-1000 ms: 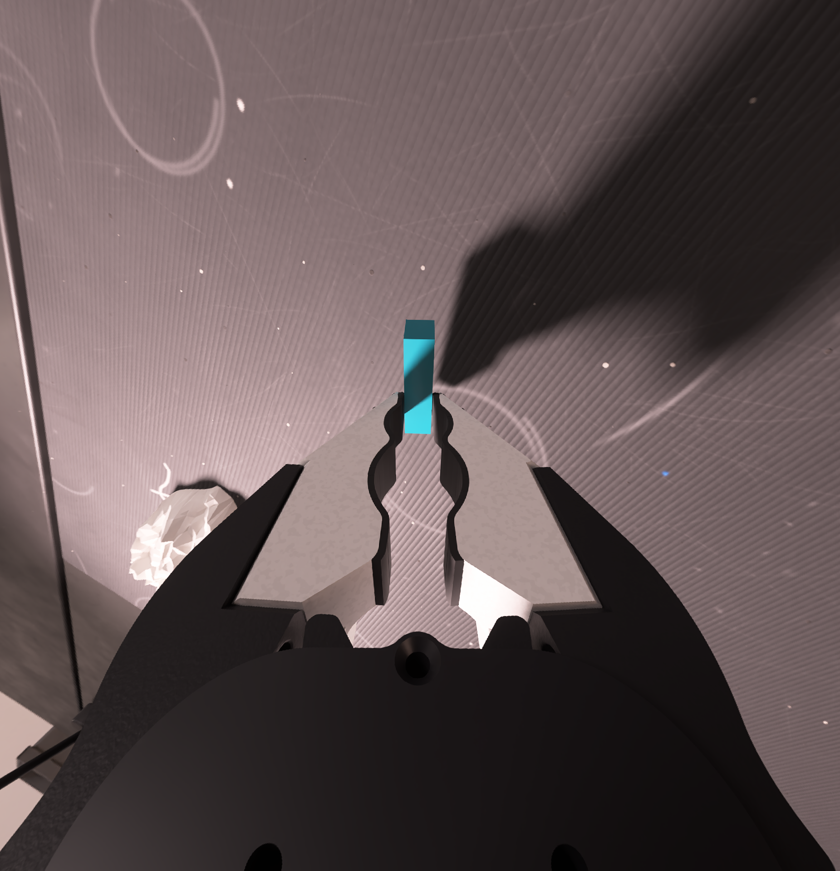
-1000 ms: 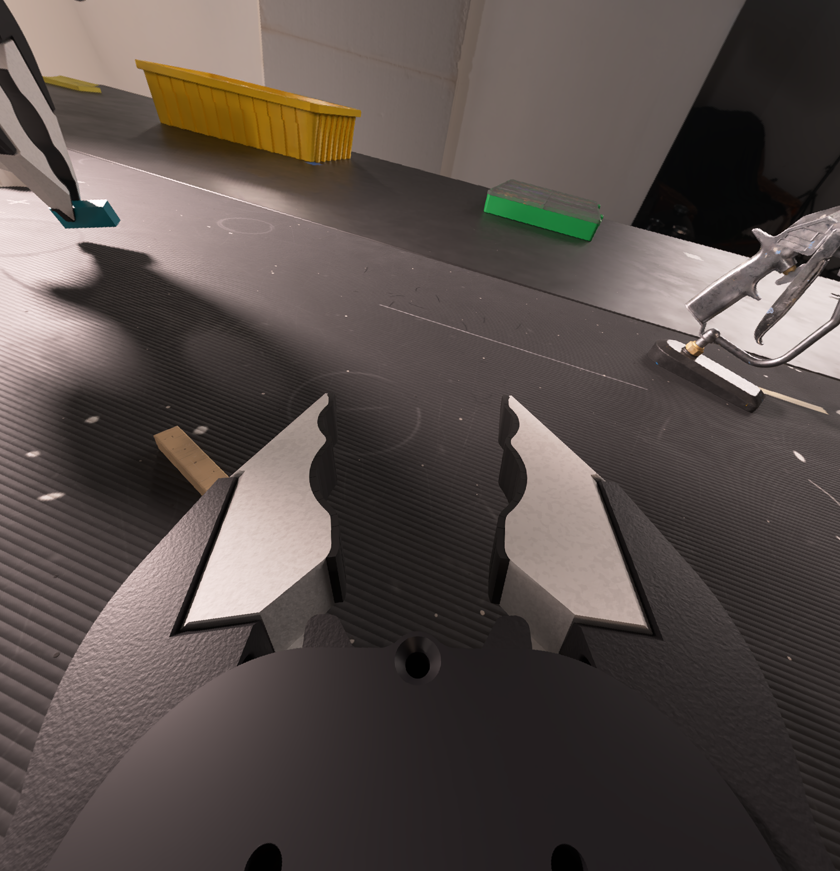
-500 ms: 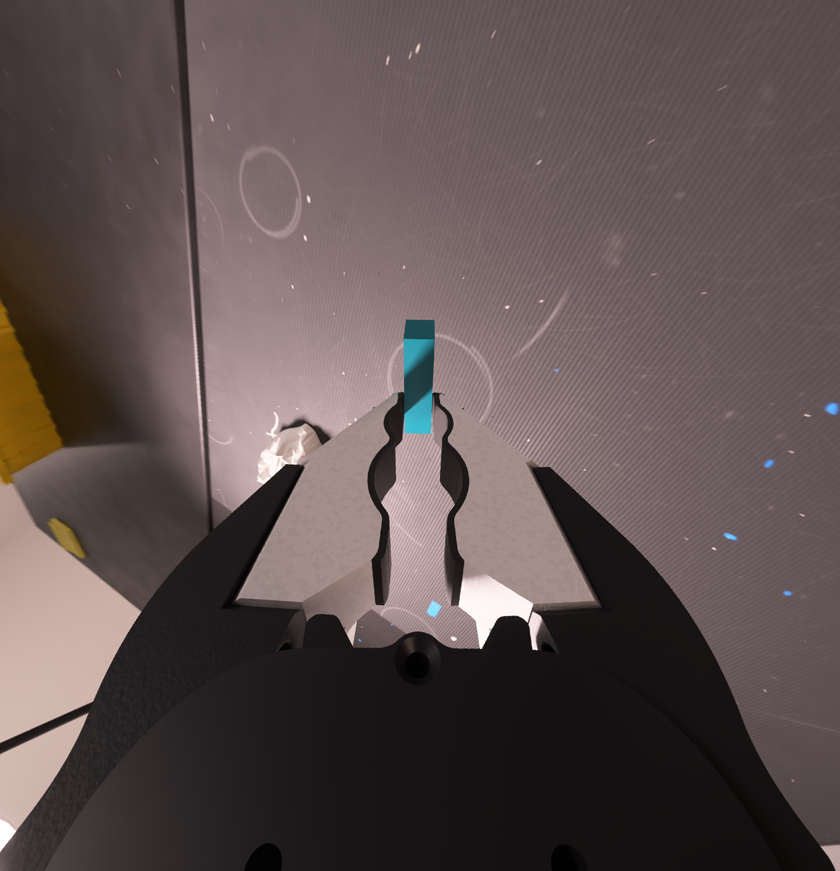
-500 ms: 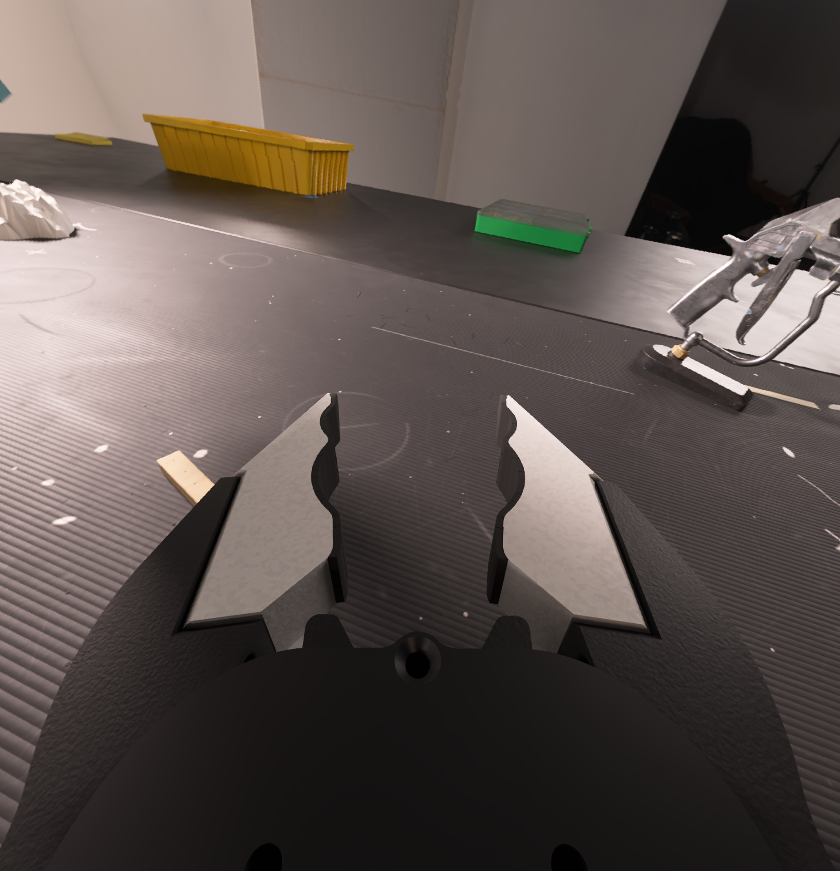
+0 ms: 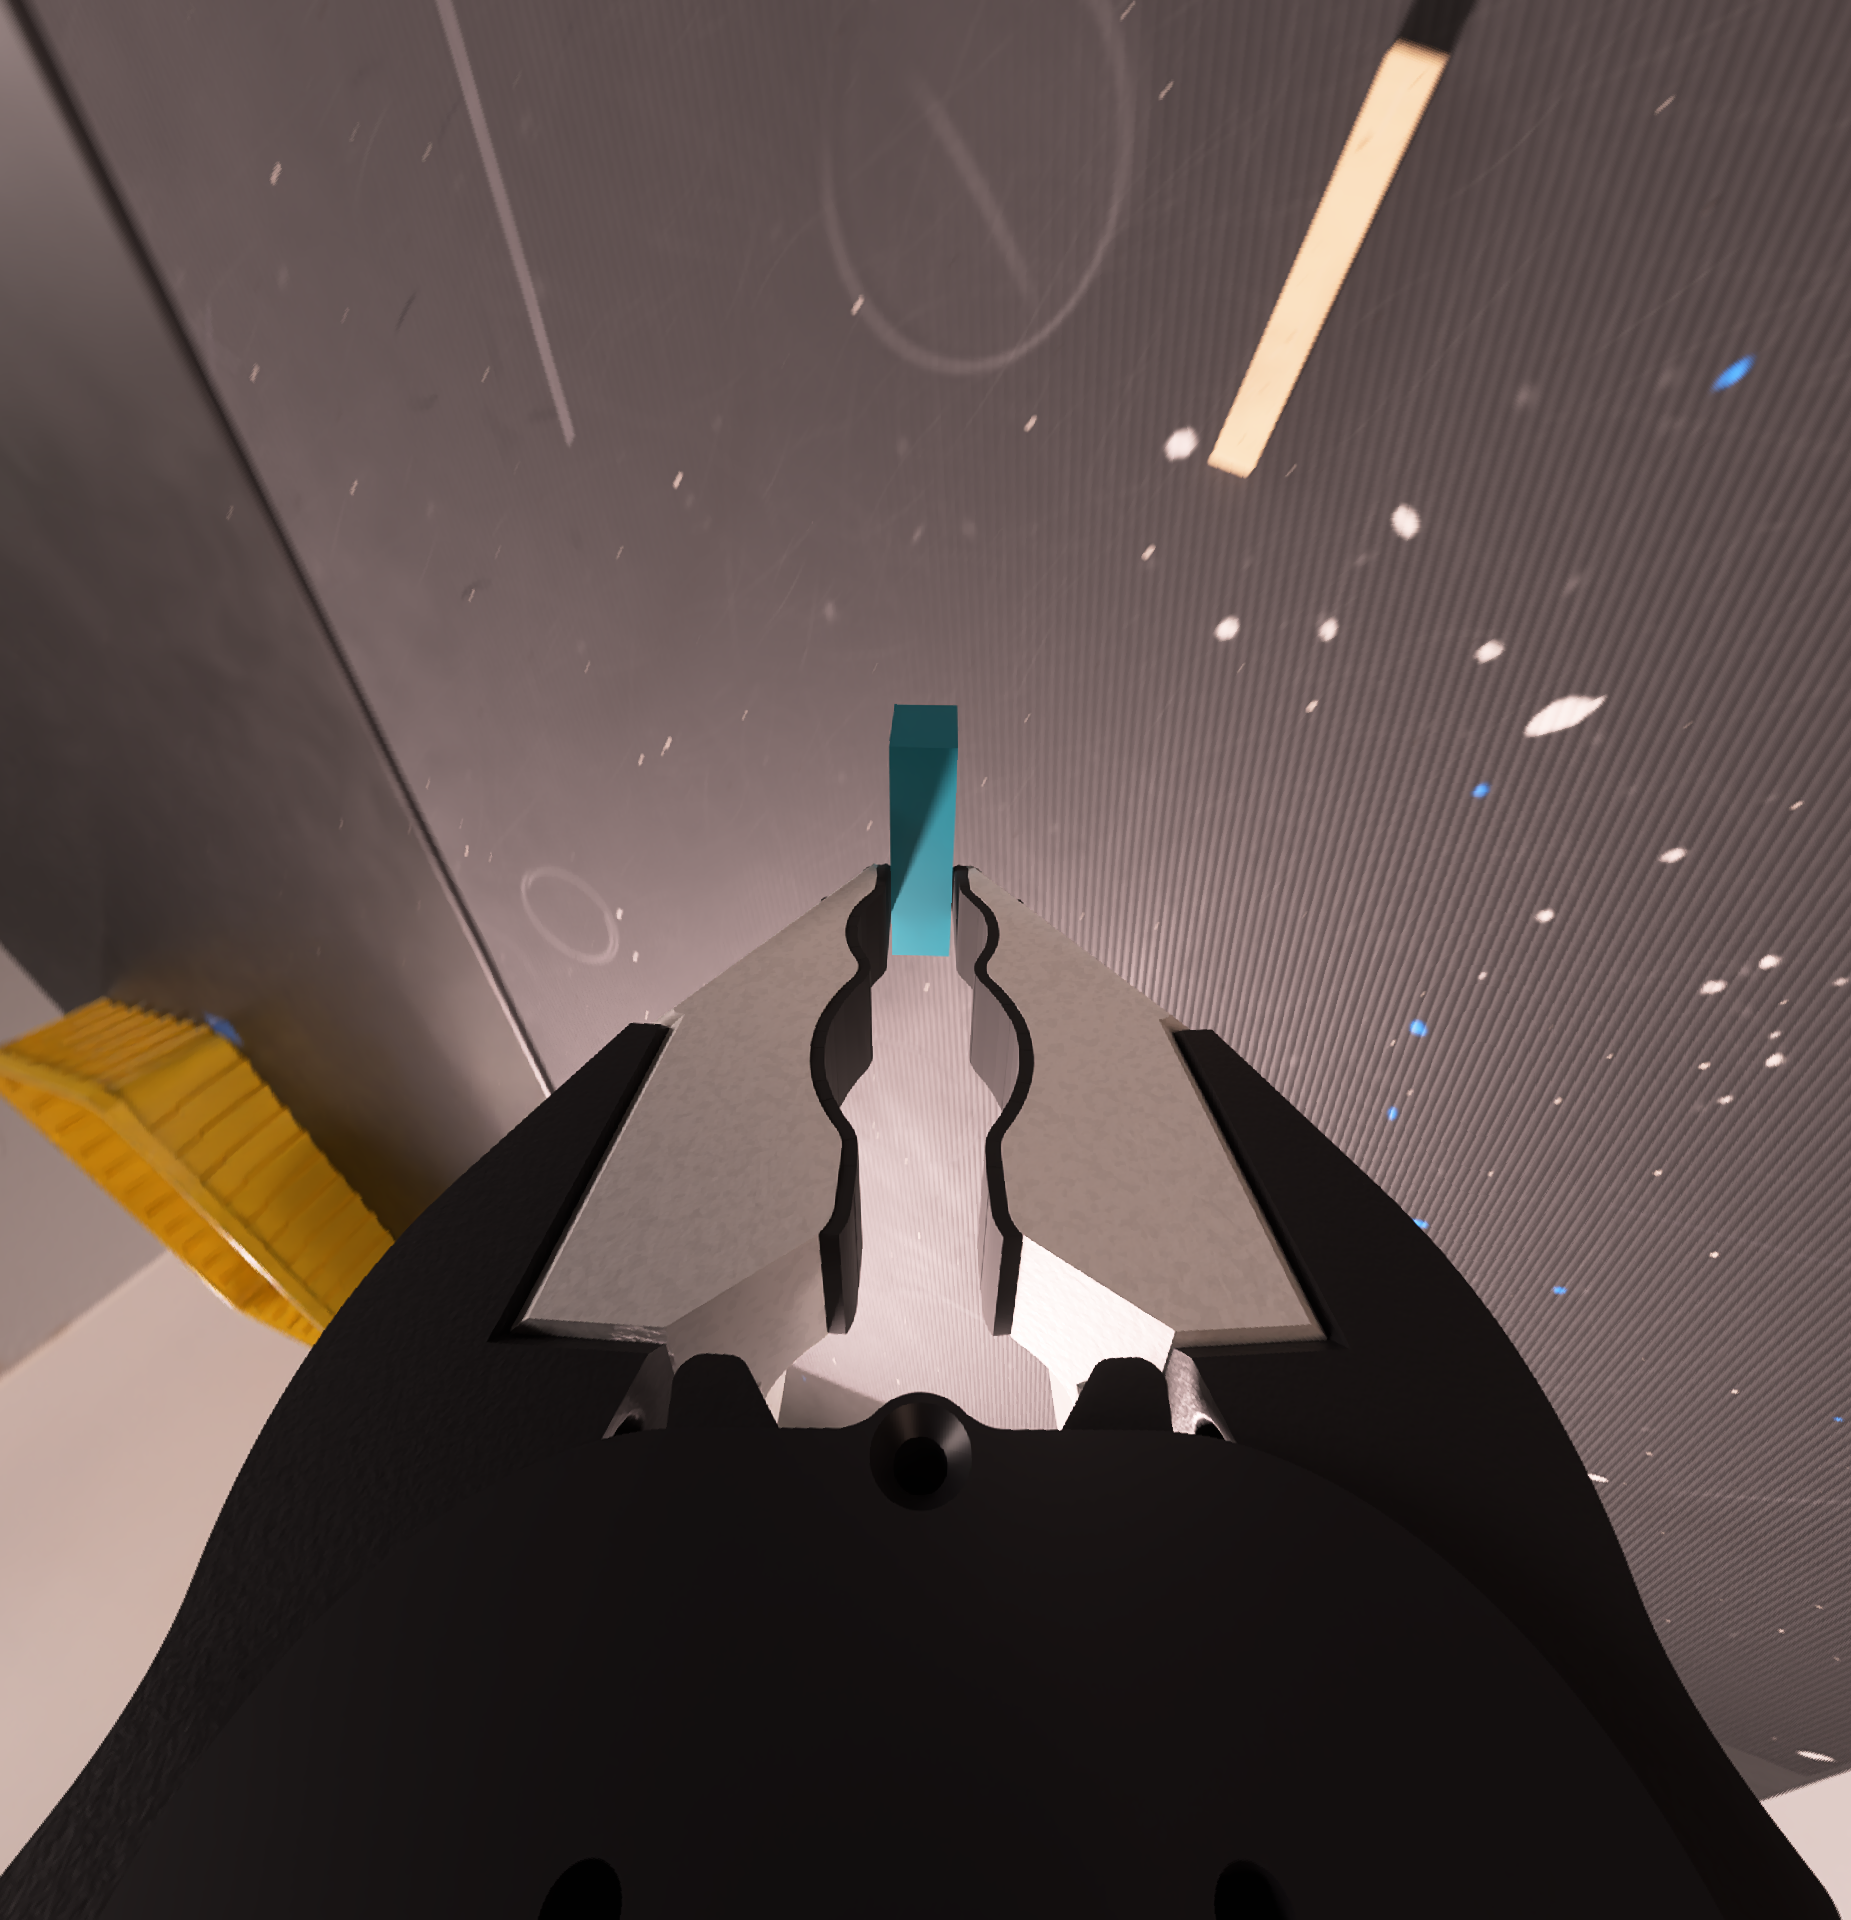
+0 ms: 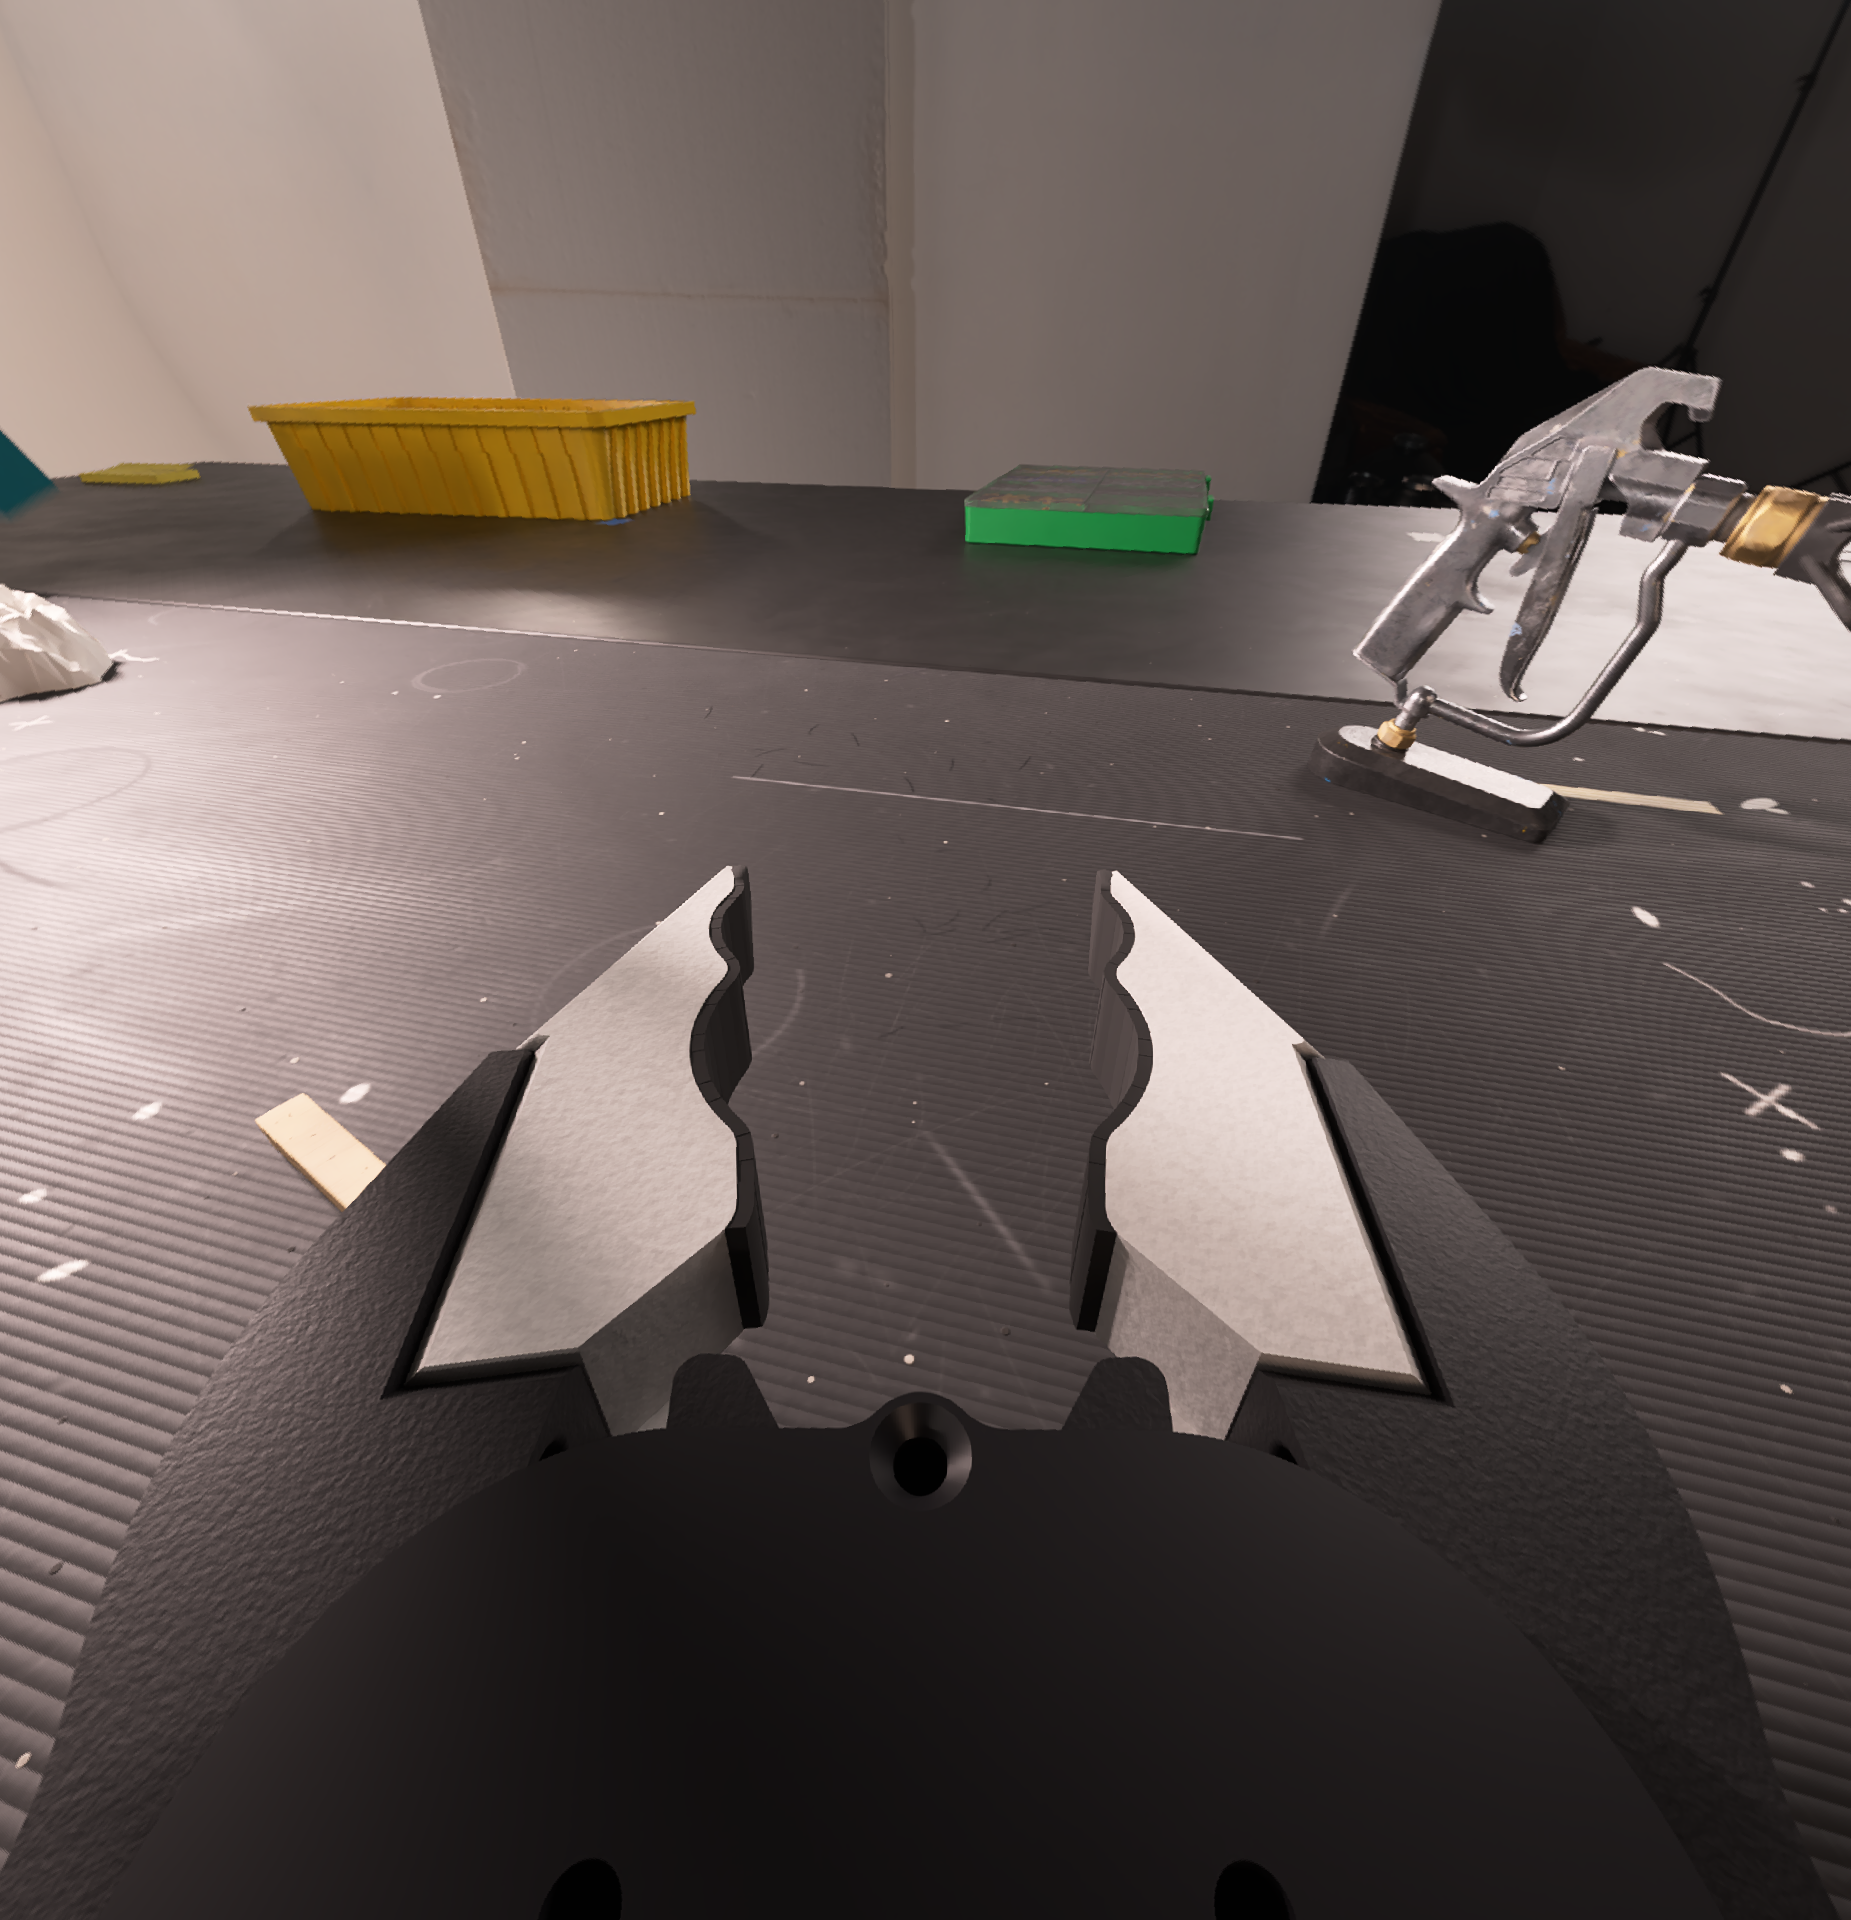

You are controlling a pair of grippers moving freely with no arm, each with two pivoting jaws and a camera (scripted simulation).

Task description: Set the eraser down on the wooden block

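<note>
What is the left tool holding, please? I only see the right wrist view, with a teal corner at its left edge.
Observer: The left tool is shut on a teal eraser, pinched at its fingertips, far end pointing forward.
Operator: Thanks; is the wooden block's full length bare? My right tool covers most of it.
Observer: Yes, it lies flat on the mat with nothing on it, up and right of the eraser, apart from it.

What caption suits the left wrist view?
Left gripper holds the teal eraser above the table, wooden block ahead.
</note>
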